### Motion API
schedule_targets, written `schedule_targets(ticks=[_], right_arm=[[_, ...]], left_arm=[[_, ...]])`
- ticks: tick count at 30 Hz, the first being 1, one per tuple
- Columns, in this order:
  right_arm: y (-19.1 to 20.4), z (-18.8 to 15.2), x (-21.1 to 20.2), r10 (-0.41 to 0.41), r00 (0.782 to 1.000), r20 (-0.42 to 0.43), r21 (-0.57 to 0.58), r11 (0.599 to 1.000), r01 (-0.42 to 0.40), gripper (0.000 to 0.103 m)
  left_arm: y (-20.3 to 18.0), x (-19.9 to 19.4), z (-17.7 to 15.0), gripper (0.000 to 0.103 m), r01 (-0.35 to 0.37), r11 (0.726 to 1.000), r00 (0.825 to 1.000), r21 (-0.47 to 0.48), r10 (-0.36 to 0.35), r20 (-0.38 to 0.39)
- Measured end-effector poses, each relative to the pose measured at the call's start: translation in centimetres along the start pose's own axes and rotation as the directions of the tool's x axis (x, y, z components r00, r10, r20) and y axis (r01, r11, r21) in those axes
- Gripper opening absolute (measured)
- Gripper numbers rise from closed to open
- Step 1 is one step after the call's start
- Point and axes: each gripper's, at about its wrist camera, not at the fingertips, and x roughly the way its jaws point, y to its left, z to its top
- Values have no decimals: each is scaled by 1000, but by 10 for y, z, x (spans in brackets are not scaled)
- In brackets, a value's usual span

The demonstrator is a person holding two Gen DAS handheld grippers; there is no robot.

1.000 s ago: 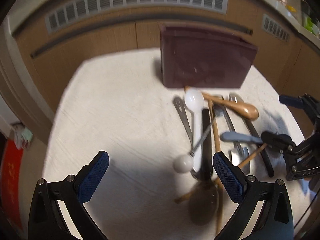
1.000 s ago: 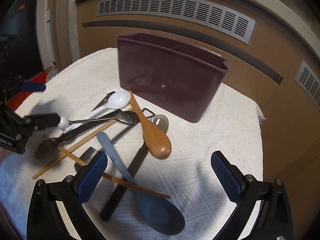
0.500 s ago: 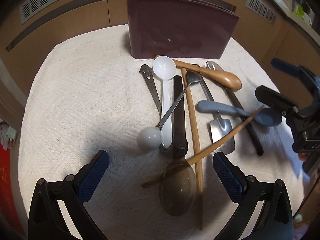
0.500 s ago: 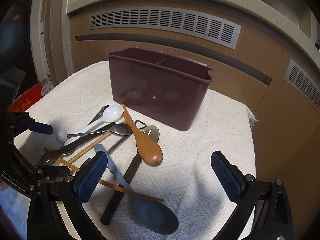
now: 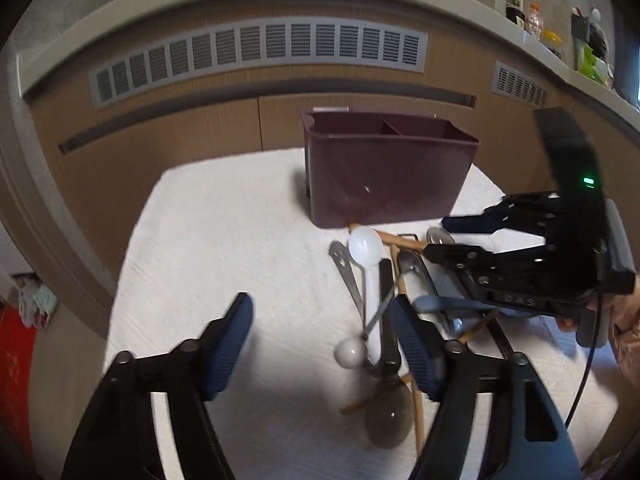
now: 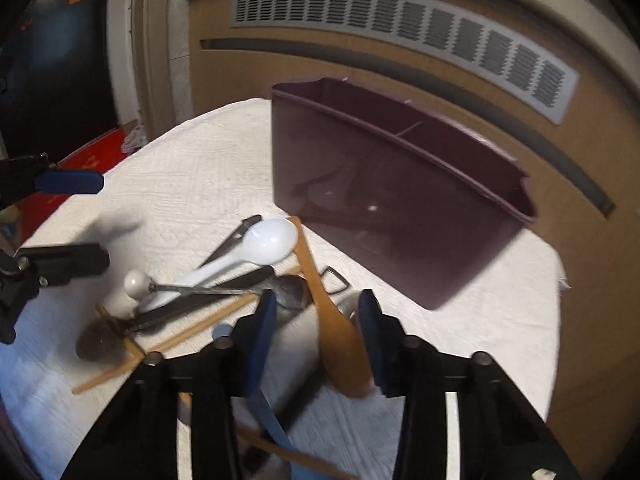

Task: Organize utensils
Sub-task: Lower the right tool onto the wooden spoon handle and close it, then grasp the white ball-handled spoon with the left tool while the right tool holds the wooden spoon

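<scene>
Between your right gripper's (image 6: 318,330) closing jaws lies the wooden spoon (image 6: 340,344), not yet pinched: light, stiff, smooth, so take its neck. Left of it, your left gripper (image 5: 324,344) closes on nothing beside the white spoon (image 5: 366,264). Beyond stands the empty 2-compartment caddy (image 6: 396,200).
</scene>
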Motion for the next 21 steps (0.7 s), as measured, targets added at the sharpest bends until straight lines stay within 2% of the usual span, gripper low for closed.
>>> schedule_targets(ticks=[1,3,6,8,11,14,16,17,19,21], right_arm=[[0,4,7,25,1000,-14,3,1000,-24,25],[-2,12,21,46,998,-42,18,999,-45,23],[-9,14,31,68,995,-68,59,996,-64,18],[-16,7,29,70,992,-108,101,993,-59,12],[-23,-15,18,97,986,-138,172,982,-73,12],[-29,-38,0,100,985,-144,247,967,-62,12],[-33,-51,-13,159,979,-130,314,943,-111,12],[-32,-56,-21,160,980,-117,324,939,-115,12],[-29,-62,-34,104,990,-95,305,950,-71,13],[-25,-66,-47,16,997,-72,280,960,4,16]], left_arm=[[2,-1,1,58,-2,1000,1000,2,2,0],[6,1,2,54,-2,1000,1000,-1,2,-11],[9,10,4,54,26,999,999,-27,-27,-33],[7,16,5,54,60,998,997,-30,-61,-50],[-7,24,4,54,100,995,993,8,-100,-64],[-26,39,8,54,187,979,978,78,-179,-105],[-39,52,14,52,250,961,961,121,-231,-151],[-45,59,18,52,267,953,955,144,-241,-175],[-55,72,28,50,269,942,951,198,-227,-212],[-63,83,37,42,281,930,942,237,-220,-253]])
